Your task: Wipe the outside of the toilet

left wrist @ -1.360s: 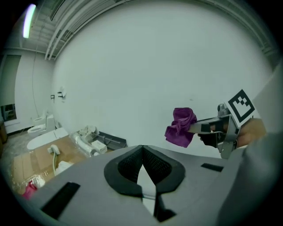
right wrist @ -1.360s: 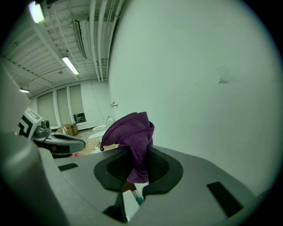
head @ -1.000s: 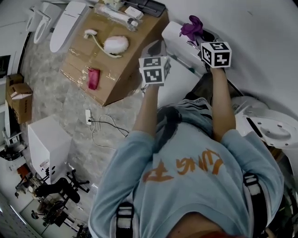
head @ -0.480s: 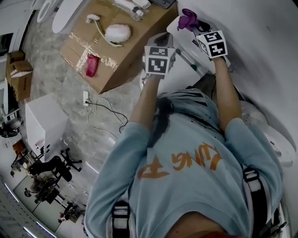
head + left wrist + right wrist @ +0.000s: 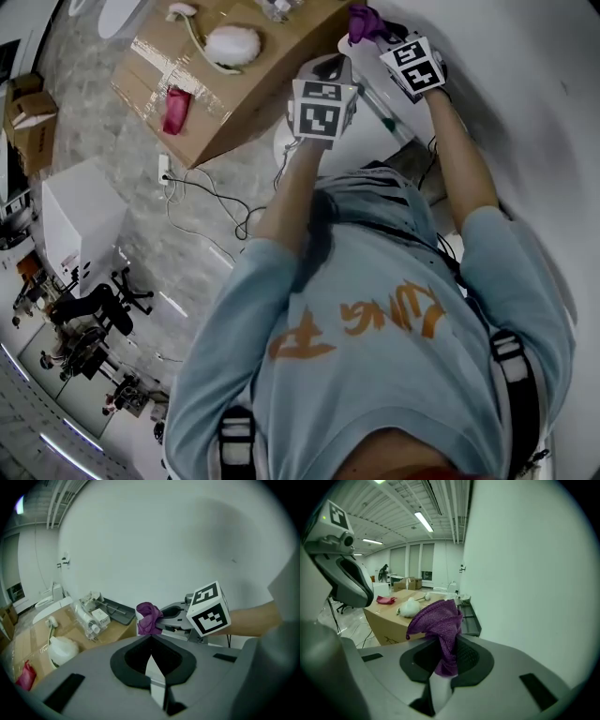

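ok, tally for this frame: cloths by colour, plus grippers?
purple cloth: 1, clamped in the right gripper's jaws
red cloth: 1, lying on the cardboard box
grippers: 2, left gripper shut with nothing in it, right gripper
Total: 4

A large, bare indoor hall, more workshop or test lab than home: exposed ceiling with strip lights (image 5: 423, 521) and pipes (image 5: 457, 508), plain white walls (image 5: 525, 573), a stone-patterned floor (image 5: 122, 178) with a big cardboard box (image 5: 225, 103), a power strip (image 5: 163, 169) trailing cable, a white cabinet (image 5: 80, 230) and office chairs (image 5: 94, 305).
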Tool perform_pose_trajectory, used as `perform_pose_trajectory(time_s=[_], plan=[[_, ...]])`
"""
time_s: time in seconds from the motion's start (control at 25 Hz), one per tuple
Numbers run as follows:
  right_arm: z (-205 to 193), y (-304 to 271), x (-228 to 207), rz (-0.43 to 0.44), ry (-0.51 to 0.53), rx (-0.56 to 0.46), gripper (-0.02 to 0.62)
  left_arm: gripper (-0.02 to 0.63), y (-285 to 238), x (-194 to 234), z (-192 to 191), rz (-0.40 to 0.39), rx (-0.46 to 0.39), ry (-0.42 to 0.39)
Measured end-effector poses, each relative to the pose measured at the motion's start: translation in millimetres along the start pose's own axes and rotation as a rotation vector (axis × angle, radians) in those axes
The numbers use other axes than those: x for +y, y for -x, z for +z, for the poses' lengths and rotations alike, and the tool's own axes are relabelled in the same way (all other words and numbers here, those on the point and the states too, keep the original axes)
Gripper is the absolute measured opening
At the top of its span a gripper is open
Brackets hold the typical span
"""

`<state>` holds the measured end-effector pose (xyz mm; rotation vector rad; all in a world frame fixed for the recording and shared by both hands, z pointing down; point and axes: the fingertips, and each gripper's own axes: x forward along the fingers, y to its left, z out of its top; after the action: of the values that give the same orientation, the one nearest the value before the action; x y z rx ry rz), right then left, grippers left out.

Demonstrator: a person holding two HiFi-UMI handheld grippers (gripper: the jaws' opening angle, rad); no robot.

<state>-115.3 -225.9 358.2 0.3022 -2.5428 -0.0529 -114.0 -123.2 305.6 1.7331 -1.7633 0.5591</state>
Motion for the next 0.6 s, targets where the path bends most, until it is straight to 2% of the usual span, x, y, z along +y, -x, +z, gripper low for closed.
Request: perform_pose_trajectory(time_s=[0.24,0.32,0.44,0.48,0.6], plan=[[-17,-26,3,0.03,0.089,0.058,0.077,0.023,-7,9,-12,0.009,0.039,-0.011],[-23,-30,6,0.04,0.188,0.082,0.075,0.023,-9,9,-15,0.009,0.049,-0.007],[-31,-32,17,0.068,0.426,0.112,0.072,0.023,-10,10,-18,0.006,0.056,0.001],[-32,-32,19,0.077,0.454,0.114,0.072,0.023,-10,11,-19,0.006,0.056,-0.001],[-35,-26,19,0.096,0.414,0.104,0.071,0.023,-7,11,-17,0.008,0.051,-0.003]])
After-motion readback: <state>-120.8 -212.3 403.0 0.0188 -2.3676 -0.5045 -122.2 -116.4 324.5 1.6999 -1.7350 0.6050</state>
